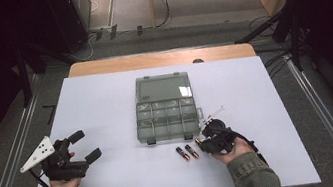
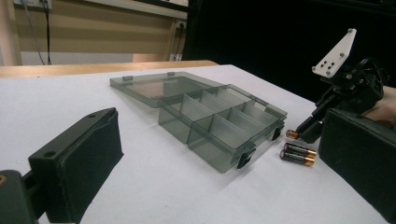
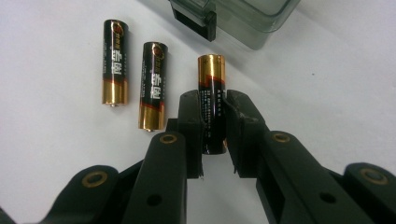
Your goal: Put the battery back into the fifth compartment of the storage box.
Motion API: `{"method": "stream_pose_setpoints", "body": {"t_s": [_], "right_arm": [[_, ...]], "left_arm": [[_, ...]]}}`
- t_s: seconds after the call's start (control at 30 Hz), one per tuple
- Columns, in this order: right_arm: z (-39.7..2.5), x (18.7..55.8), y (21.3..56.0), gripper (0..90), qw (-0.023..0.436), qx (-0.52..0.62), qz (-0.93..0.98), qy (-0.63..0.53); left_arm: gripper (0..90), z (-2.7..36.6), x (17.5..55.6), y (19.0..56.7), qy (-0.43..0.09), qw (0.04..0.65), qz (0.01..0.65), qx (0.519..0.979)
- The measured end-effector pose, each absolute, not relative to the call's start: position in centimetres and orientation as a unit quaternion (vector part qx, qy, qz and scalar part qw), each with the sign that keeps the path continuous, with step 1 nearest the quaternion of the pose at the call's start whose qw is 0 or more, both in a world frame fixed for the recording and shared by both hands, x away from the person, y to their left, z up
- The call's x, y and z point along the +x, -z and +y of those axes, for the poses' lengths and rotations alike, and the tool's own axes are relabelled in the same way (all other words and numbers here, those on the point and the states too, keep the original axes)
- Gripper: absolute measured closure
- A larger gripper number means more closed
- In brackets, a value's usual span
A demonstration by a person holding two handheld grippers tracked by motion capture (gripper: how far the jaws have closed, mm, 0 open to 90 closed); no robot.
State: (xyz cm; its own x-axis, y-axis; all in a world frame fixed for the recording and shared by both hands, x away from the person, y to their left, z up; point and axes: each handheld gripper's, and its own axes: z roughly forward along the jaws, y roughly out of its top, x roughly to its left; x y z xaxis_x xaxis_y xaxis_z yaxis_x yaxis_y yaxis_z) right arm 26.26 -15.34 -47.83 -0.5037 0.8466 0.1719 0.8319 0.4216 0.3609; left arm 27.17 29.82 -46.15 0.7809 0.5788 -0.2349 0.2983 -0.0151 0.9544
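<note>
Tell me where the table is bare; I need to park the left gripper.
Bare white tabletop lies between the open left gripper and the grey compartment box. It is crowded near the box's front: two loose batteries, and the right gripper clamping a third.

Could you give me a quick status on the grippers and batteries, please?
Right gripper shut on one battery. Left gripper open, idle. Two batteries loose beside open box.

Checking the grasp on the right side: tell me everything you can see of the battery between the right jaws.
The battery is a small cylinder, black with a gold end and white print, metal-looking. It lies between the jaws of the right gripper, which are closed on its black half, with the gold end pointing away toward the box. Two like batteries lie beside it on the white table, apart from it. Whether it is lifted off the table cannot be told.
</note>
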Motion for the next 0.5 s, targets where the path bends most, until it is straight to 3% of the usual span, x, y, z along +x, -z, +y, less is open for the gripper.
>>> {"method": "stream_pose_setpoints", "body": {"t_s": [0.5], "right_arm": [[-15.4,26.1,46.3,78.0,-0.011,0.508,0.830,-0.232]], "left_arm": [[0.0,29.8,27.2,46.2,-0.107,0.627,0.312,0.706]]}}
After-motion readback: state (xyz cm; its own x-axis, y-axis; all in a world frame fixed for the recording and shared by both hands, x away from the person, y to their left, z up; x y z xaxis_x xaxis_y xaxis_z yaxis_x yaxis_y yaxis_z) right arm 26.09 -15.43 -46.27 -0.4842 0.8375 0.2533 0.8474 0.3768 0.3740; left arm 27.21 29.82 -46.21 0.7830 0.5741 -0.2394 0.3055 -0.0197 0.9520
